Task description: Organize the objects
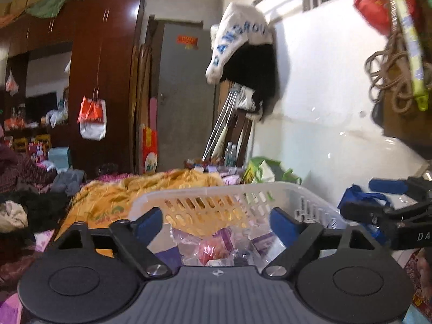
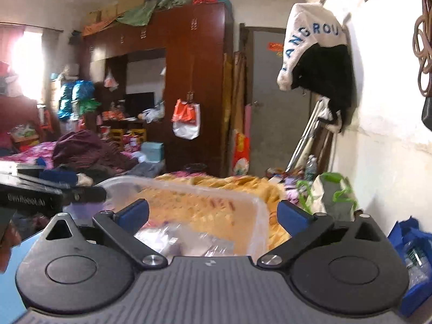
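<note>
The white basket point(image 1: 229, 205) of wrapped packets point(image 1: 213, 245) sits on the cluttered bed straight ahead of and just below both grippers, its long side running across them, left gripper point(image 1: 216, 222) and right gripper point(image 2: 213, 213) side by side, fingers spread wide, holding nothing.

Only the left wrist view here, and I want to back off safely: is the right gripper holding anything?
Observer: No. The right gripper is wide open, with nothing between its pads; the basket lies below and beyond them.
Operator: Anything low on its right?
Observer: A blue bag with what look like plastic bottles in it, by the wall.
</note>
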